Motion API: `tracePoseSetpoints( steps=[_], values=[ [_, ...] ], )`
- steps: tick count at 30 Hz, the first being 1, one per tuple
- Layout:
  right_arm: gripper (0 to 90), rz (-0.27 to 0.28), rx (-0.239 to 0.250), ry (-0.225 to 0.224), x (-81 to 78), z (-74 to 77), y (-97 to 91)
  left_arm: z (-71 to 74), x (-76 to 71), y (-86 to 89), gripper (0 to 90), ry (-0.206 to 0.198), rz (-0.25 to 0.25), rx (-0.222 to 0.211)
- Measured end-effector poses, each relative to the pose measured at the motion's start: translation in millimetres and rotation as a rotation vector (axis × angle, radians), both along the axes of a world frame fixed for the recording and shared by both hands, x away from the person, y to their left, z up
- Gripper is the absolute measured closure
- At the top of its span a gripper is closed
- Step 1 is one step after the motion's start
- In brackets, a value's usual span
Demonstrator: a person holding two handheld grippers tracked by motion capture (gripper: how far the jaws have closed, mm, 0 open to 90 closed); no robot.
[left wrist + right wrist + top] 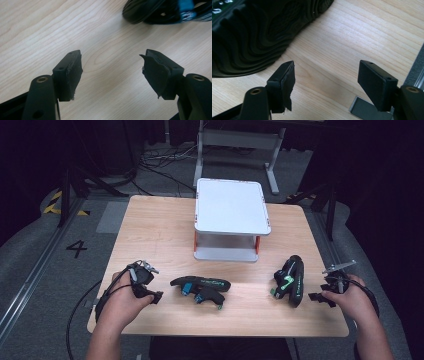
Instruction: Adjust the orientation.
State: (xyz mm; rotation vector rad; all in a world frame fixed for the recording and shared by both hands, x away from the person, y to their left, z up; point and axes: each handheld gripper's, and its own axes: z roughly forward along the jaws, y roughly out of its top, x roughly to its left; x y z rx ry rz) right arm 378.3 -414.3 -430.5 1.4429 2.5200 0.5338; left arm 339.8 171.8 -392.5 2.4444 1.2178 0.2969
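Table: light wood, my side at the bottom. White two-tier rack stands at the far middle, top shelf bare. Two black sandals lie on the near half, well apart: the left sandal with blue trim lies on its side crosswise, the right sandal with green trim is also on its side, pointing away from me. My left claw sits low, just left of the left sandal, not touching; jaws wide apart, bare wood between the pads. My right claw sits just right of the right sandal, near the table's right edge; jaws equally wide, holding nothing, ribbed sole close by its left pad.
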Motion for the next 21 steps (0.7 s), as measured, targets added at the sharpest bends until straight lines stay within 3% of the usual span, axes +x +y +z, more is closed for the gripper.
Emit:
tracePoseSetpoints(
  steps=[1,5,9,10,12,16,19,21],
  values=[
    [31.3,0.002,-0.002,0.0,-0.1,0.0,0.5,0.0,0.0,0.0,32.1,0.0,0.0,0.0],
    [31.2,0.006,0.003,0.0,-0.4,-0.3,1.9,7.0,-7.3,-22.0,32.2,0.004,-0.104,-0.03],
    [31.2,0.004,0.004,0.005,-0.4,-1.1,2.5,6.3,-10.9,-38.8,32.3,0.018,-0.165,-0.035],
    [31.1,0.005,0.005,0.006,-0.2,-1.7,2.8,3.8,-13.1,-49.3,33.1,0.042,-0.209,-0.043],
    [31.1,0.009,0.004,0.009,-0.1,-1.9,3.0,0.6,-15.7,-58.5,34.5,0.072,-0.244,-0.04],
    [31.0,0.013,0.01,0.01,-0.5,-2.2,3.8,-4.4,-19.5,-73.0,37.3,0.111,-0.285,-0.021],
    [30.9,0.01,0.013,0.013,-0.7,-2.7,4.2,-8.0,-19.1,-77.4,38.4,0.132,-0.279,-0.02],
    [30.9,0.016,0.011,0.016,-0.7,-3.7,4.5,-12.6,-16.5,-78.0,38.3,0.135,-0.254,0.008]
  ],
)
